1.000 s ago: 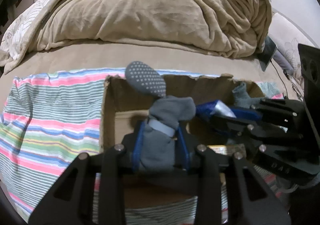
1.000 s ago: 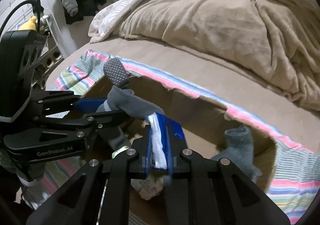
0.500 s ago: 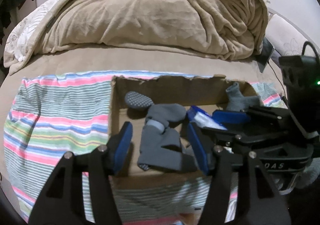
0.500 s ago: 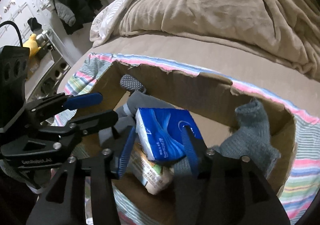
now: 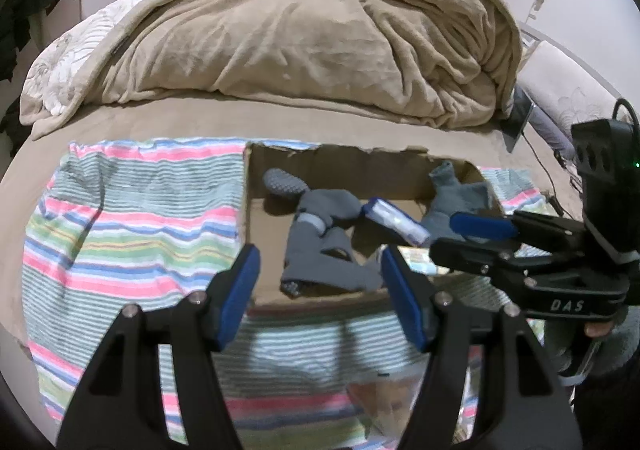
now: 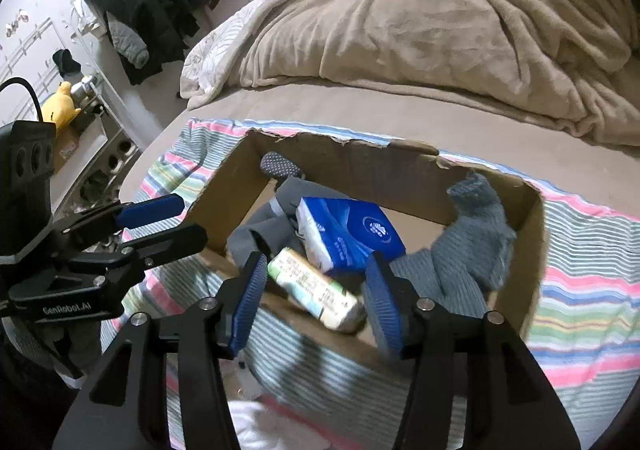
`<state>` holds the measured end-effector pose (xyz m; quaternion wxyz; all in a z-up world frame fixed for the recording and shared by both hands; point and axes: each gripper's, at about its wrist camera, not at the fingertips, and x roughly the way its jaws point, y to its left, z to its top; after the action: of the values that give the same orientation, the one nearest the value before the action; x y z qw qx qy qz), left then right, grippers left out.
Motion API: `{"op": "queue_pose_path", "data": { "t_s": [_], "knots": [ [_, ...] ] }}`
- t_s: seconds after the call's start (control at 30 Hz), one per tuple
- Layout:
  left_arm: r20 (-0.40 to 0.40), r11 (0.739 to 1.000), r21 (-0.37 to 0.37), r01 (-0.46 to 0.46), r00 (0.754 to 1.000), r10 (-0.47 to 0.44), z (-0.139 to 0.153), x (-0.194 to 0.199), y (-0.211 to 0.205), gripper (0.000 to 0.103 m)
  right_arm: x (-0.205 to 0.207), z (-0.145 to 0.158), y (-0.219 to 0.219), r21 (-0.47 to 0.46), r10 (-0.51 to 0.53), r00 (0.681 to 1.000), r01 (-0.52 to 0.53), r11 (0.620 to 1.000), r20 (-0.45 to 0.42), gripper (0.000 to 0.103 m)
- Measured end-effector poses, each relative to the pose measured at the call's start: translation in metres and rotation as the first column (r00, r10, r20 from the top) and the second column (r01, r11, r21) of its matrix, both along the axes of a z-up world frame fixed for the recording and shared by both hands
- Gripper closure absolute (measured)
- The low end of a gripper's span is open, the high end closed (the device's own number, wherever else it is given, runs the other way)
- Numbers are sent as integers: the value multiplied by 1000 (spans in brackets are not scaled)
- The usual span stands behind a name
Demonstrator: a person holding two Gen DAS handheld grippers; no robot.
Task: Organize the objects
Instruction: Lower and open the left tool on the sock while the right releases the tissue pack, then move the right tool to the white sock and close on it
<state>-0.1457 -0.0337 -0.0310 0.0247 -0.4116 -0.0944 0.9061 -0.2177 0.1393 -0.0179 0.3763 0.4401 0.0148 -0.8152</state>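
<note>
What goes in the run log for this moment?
left gripper: jaws opening, empty | right gripper: jaws opening, empty | grey sock, tissue pack: in cardboard box

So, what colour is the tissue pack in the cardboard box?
The tissue pack is blue with white print; the right wrist view shows it best.

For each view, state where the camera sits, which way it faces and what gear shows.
Left wrist: on the left gripper, looking down over its opening, empty jaws at the box on the bed; right gripper and a fingertip at right.
Right wrist: on the right gripper, jaws opening and empty, facing the box from the other side; left gripper at left.
Shared: box, dark sock, tissue pack, blanket.
</note>
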Motion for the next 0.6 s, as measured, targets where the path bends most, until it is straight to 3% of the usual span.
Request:
{"op": "queue_pose_path", "data": {
  "t_s": [0.27,0.6],
  "knots": [
    [-11,1000,11,2,1000,-2,6,21,2,38,27,15,7,27,-24,998,26,999,-60,42],
    [-10,1000,24,8,1000,-7,7,47,7,38,53,13,16,66,-72,995,76,995,-72,41]
  ]
}}
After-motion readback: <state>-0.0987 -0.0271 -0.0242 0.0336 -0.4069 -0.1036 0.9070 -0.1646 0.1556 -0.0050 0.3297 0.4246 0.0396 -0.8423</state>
